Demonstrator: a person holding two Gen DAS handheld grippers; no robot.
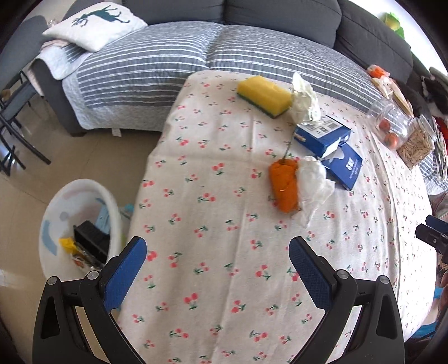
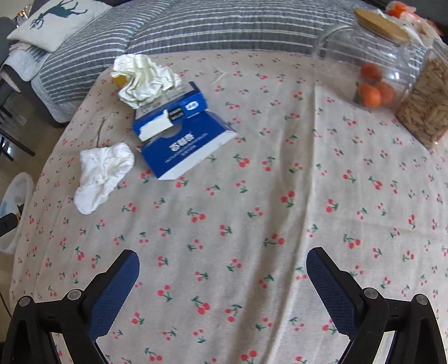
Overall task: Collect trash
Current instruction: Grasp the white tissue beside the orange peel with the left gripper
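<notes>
On the cherry-print tablecloth (image 1: 224, 196) lie a crumpled white tissue (image 1: 313, 184) against an orange wrapper (image 1: 284, 186), two torn blue boxes (image 1: 330, 145), and a second crumpled tissue (image 1: 303, 99) beside a yellow sponge (image 1: 263, 95). The right wrist view shows the near tissue (image 2: 102, 175), the blue boxes (image 2: 182, 134) and the far tissue (image 2: 144, 79). A white bin (image 1: 75, 226) with trash inside stands on the floor left of the table. My left gripper (image 1: 217, 249) is open and empty above the table's near edge. My right gripper (image 2: 222, 260) is open and empty.
A clear jar with oranges (image 2: 372, 64) and a container of seeds (image 2: 425, 103) stand at the table's far right. A grey sofa with a striped cover (image 1: 168, 64) and a deer pillow (image 1: 95, 22) lies behind. A dark chair frame (image 1: 14, 126) stands at left.
</notes>
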